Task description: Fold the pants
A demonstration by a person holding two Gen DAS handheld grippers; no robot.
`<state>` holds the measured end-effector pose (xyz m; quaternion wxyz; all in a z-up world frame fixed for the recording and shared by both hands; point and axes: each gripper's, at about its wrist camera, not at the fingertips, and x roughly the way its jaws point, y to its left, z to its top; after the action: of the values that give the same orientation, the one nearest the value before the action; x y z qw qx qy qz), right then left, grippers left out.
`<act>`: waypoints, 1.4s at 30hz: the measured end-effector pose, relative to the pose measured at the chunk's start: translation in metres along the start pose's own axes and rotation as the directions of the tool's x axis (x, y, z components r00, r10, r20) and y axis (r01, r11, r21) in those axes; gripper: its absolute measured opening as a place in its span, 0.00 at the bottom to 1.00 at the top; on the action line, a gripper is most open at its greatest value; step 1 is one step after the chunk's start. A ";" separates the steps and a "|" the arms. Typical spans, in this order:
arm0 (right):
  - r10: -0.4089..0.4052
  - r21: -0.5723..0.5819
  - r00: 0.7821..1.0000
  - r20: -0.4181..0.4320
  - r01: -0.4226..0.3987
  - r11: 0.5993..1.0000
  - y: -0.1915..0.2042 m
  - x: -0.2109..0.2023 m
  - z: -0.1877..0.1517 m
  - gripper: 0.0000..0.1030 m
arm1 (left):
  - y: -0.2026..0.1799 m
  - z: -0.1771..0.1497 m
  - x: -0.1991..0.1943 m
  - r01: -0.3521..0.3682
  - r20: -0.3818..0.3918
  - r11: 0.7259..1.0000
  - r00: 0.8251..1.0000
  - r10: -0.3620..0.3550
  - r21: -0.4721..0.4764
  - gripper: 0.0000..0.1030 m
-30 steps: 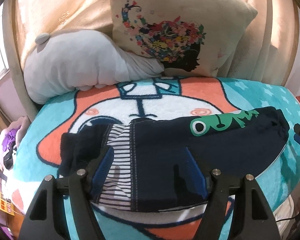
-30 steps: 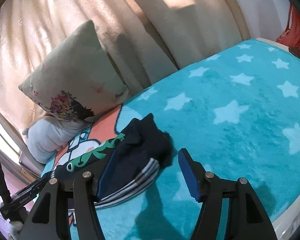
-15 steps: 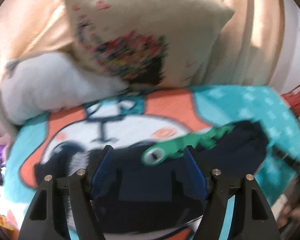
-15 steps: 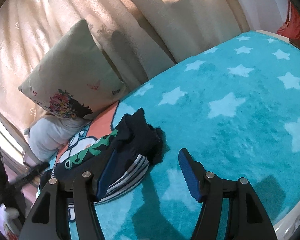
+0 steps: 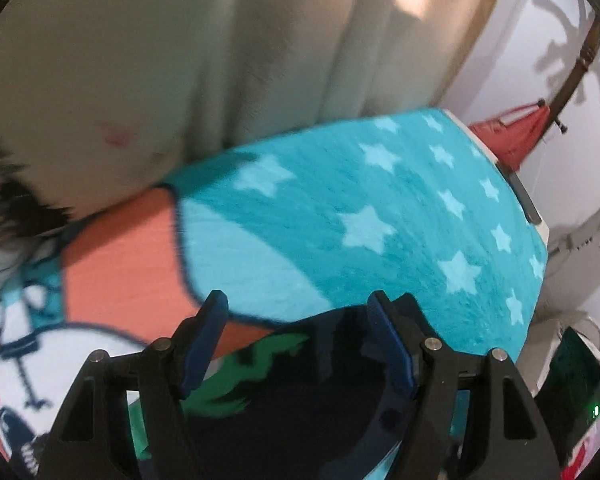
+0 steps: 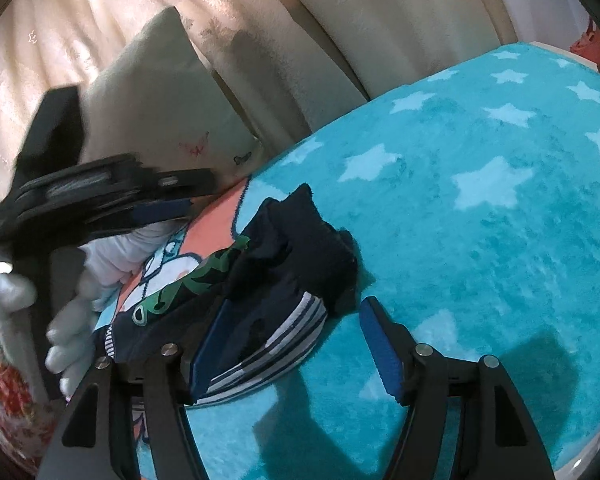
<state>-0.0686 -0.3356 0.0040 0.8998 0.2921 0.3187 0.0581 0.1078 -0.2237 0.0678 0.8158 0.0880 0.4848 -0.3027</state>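
Observation:
The dark navy pants with a green print and a striped lining lie folded on the turquoise star blanket. In the left wrist view the pants lie low between and under the fingers. My left gripper is open and empty above the pants; the view is blurred. It also shows in the right wrist view, held by a white-gloved hand. My right gripper is open and empty, just above the pants' striped end.
A cream pillow leans on the curtain behind the bed. A white cushion lies beside it. The bed edge drops off at the right, with a red object beyond it.
My left gripper has lifted and swung to the right over the pants, now looking toward the bed's far end. My right gripper has moved slightly closer to the pants.

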 end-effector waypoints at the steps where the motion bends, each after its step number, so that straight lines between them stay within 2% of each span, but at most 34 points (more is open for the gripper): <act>1: -0.005 -0.004 1.000 0.001 0.005 1.000 0.001 0.001 -0.001 0.69 | -0.003 0.002 0.007 0.020 -0.020 1.000 1.000 -0.020 0.006 0.69; 5: -0.018 -0.020 1.000 0.008 0.018 1.000 0.007 0.006 -0.001 0.71 | -0.012 0.005 0.036 0.063 -0.090 0.998 0.994 -0.061 0.020 0.69; 9: -0.006 -0.017 1.000 0.013 0.006 1.000 0.012 0.015 0.002 0.71 | -0.016 0.008 0.059 0.121 -0.168 0.993 0.979 -0.118 0.012 0.69; 10: -0.001 -0.014 1.000 0.017 0.001 1.000 0.012 0.017 0.002 0.68 | -0.017 0.007 0.062 0.136 -0.182 0.991 0.974 -0.133 0.006 0.69; 11: 0.006 -0.012 1.000 0.021 -0.005 1.000 0.012 0.020 0.002 0.53 | -0.018 0.007 0.064 0.151 -0.198 0.988 0.969 -0.148 0.003 0.67; 12: 0.011 -0.009 1.000 0.020 -0.011 1.000 0.010 0.022 0.002 0.40 | -0.020 0.005 0.064 0.159 -0.198 0.987 0.968 -0.154 0.010 0.61; 13: 0.021 -0.001 1.000 0.015 -0.021 1.000 0.008 0.024 0.002 0.23 | -0.020 0.004 0.062 0.166 -0.200 0.986 0.967 -0.160 0.012 0.33; 14: 0.050 0.023 0.999 0.005 -0.050 0.998 0.004 0.028 0.002 0.23 | -0.020 0.003 0.062 0.186 -0.217 0.983 0.959 -0.181 0.002 0.21; 17: 0.078 0.042 0.997 0.028 -0.079 0.996 0.004 0.024 0.004 0.21 | -0.018 0.001 0.042 0.200 -0.168 0.980 0.966 -0.198 -0.005 0.19; 23: 0.133 -0.072 0.990 0.050 -0.129 0.989 0.045 0.006 0.012 0.21 | 0.019 -0.013 -0.026 0.238 0.000 0.962 0.971 -0.240 -0.132 0.19; 26: 0.177 -0.159 0.984 0.022 -0.171 0.972 0.077 0.005 0.010 0.21 | 0.043 -0.036 -0.058 0.223 0.097 0.958 0.973 -0.208 -0.183 0.20; 28: 0.208 -0.225 0.978 -0.013 -0.205 0.952 0.103 0.011 0.004 0.23 | 0.066 -0.059 -0.078 0.207 0.160 0.946 0.972 -0.170 -0.250 0.24; 29: 0.215 -0.247 0.976 -0.028 -0.215 0.945 0.111 0.014 0.002 0.23 | 0.076 -0.069 -0.084 0.199 0.179 0.938 0.972 -0.152 -0.285 0.32; 30: 0.223 -0.283 0.973 -0.055 -0.229 0.931 0.124 0.020 -0.003 0.24 | 0.090 -0.085 -0.093 0.190 0.203 0.924 0.971 -0.127 -0.331 0.37; 31: 0.227 -0.309 0.971 -0.077 -0.239 0.920 0.133 0.026 -0.008 0.30 | 0.101 -0.095 -0.100 0.185 0.220 0.915 0.969 -0.111 -0.357 0.42; 32: 0.231 -0.344 0.966 -0.113 -0.256 0.903 0.146 0.036 -0.015 0.41 | 0.110 -0.107 -0.107 0.179 0.237 0.906 0.967 -0.091 -0.383 0.43; 34: 0.246 -0.380 0.954 -0.170 -0.294 0.877 0.160 0.048 -0.026 0.55 | 0.126 -0.133 -0.125 0.166 0.278 0.887 0.959 -0.045 -0.431 0.44; 37: 0.262 -0.414 0.924 -0.279 -0.362 0.835 0.180 0.062 -0.047 0.55 | 0.146 -0.171 -0.150 0.170 0.335 0.854 0.942 0.005 -0.491 0.56; 38: 0.259 -0.429 0.918 -0.300 -0.373 0.823 0.185 0.062 -0.052 0.55 | 0.152 -0.181 -0.157 0.164 0.345 0.847 0.938 0.024 -0.506 0.57; 40: 0.265 -0.459 0.911 -0.317 -0.392 0.797 0.194 0.055 -0.051 0.55 | 0.165 -0.203 -0.171 0.130 0.355 0.833 0.931 0.083 -0.538 0.57; 42: 0.280 -0.466 0.917 -0.284 -0.387 0.796 0.195 0.042 -0.041 0.55 | 0.174 -0.221 -0.179 0.086 0.352 0.819 0.925 0.146 -0.567 0.57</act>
<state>-0.0444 -0.1425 0.0652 0.8831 0.0862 0.3239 0.3282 -0.0161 0.0857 0.0798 0.8869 -0.2135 0.3845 -0.1412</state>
